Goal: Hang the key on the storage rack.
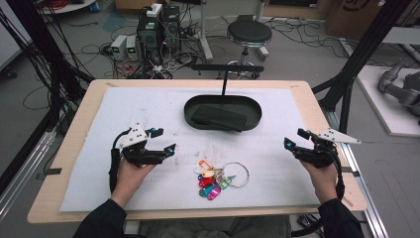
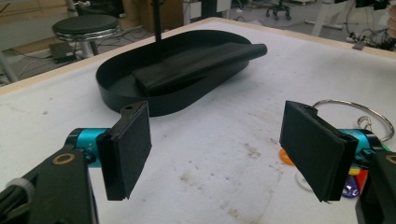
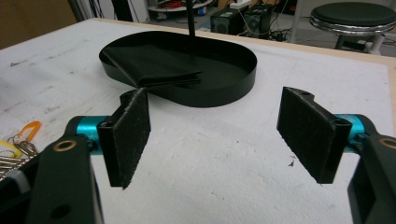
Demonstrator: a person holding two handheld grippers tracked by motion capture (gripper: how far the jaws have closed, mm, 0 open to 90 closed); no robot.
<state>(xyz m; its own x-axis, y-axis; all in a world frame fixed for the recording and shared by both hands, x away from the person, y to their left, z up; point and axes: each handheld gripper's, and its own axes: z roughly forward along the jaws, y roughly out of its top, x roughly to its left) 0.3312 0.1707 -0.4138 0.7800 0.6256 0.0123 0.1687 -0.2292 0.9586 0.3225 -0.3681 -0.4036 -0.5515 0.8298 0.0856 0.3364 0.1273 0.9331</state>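
Bunch of keys (image 1: 218,179) on big metal ring, coloured plastic tags: orange, red, green, pink, yellow. Lies on white mat (image 1: 148,111) near front edge, between both hands, nearer left one. Black oval tray (image 1: 190,110) behind it, folded black cloth (image 1: 219,117) inside. Left gripper (image 1: 163,141) held low over mat, pointing right toward keys, jaws apart, nothing between. Right gripper (image 1: 294,138) well off to right, pointing inward, jaws wide apart, empty.

Bare mat (image 1: 148,106) between both hands, keys (image 1: 218,177) centre, black tray (image 1: 223,113) beyond
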